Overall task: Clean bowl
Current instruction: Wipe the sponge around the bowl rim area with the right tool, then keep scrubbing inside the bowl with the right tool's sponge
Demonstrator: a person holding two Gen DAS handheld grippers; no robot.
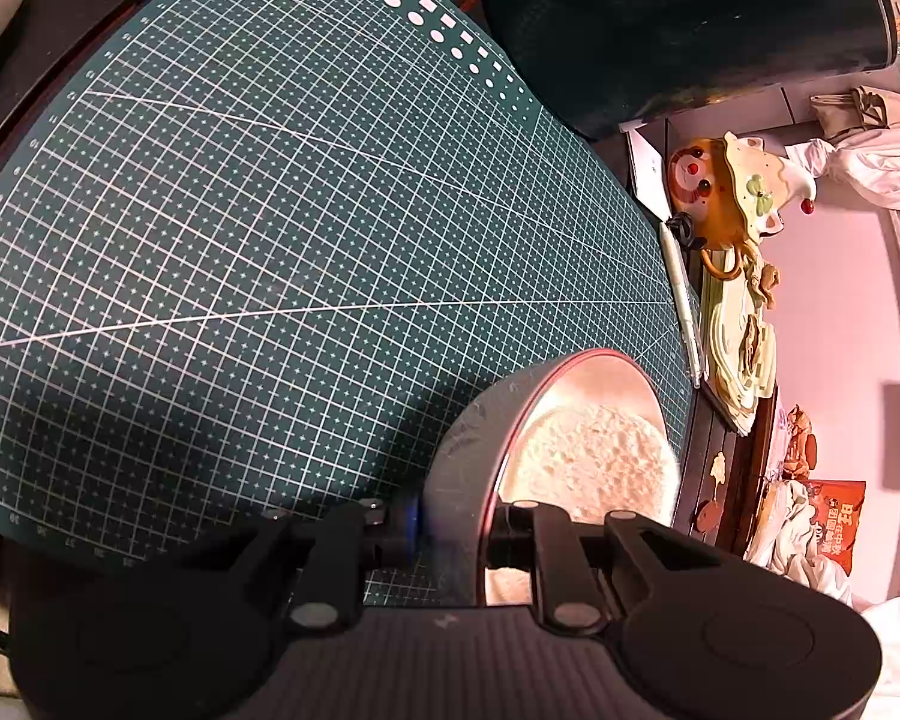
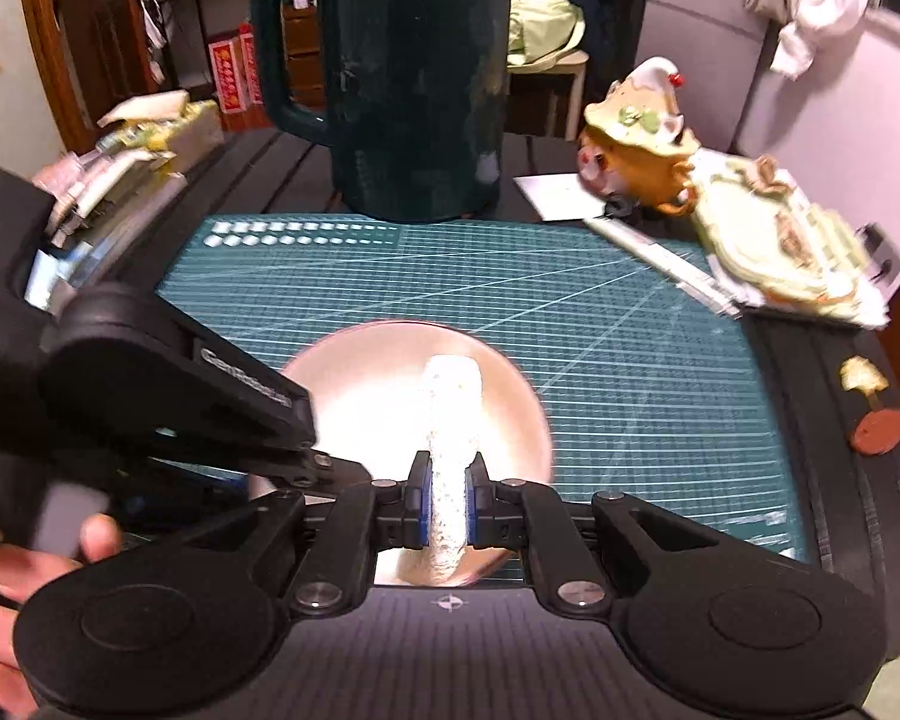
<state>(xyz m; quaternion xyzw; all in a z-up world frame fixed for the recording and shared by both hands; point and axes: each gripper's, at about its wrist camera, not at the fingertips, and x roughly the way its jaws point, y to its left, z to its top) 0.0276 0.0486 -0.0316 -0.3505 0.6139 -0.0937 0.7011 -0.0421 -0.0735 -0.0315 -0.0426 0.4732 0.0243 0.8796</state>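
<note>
The left claw (image 1: 450, 525) is clamping the wall of the bowl (image 1: 468, 456), which is sitting on the green cutting mat (image 1: 270, 240). Only the right wrist view is showing the right claw (image 2: 448, 501) pinching a white sponge (image 2: 450, 420) over the bowl's inside, with a dark jug (image 2: 414, 90) standing behind.

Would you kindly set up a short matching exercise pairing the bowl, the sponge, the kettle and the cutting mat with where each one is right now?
Things:
1. bowl
2. sponge
3. kettle
4. cutting mat

Places or states:
A. standing at the mat's far edge
B. lying flat under the bowl
C. rim clamped by the left gripper
D. pinched in the right gripper, inside the bowl

Pairs: 1-C, 2-D, 3-A, 4-B
</note>
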